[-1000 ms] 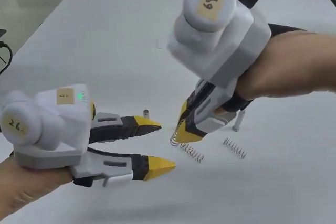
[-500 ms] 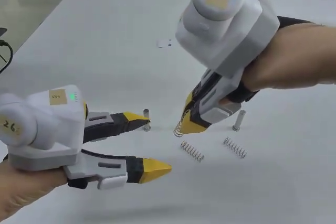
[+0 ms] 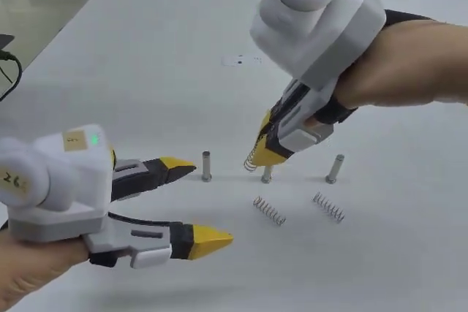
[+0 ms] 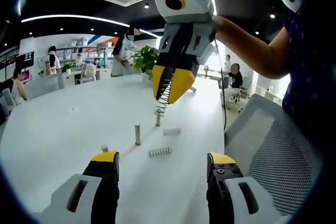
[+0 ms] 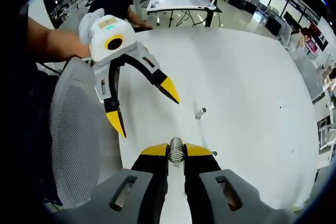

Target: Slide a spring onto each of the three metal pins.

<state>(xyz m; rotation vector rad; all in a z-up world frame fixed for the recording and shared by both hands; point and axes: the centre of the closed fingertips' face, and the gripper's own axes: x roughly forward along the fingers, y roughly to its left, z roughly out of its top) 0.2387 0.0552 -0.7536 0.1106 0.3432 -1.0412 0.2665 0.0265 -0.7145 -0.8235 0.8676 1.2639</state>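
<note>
Three short metal pins stand upright on the white table: left pin (image 3: 206,166), middle pin (image 3: 267,174), right pin (image 3: 334,168). My right gripper (image 3: 267,155) is shut on a spring (image 3: 252,158), tilted, with its lower end just above the middle pin (image 4: 158,120). The same spring (image 5: 177,150) sits between my right jaws. Two more springs (image 3: 268,210) (image 3: 327,207) lie flat in front of the pins. My left gripper (image 3: 203,202) is open and holds nothing, low at the left near the left pin. Its fingertips (image 4: 105,157) frame the pins.
The white table (image 3: 146,71) stretches far and left, with a small label (image 3: 241,60) lying on it. A mesh chair (image 4: 273,145) stands at the table's edge. People sit or stand in the office behind, away from the table.
My right gripper has lifted the spring off the table and carried it up and right to the middle pin. The left gripper has drifted slightly back toward the person.
</note>
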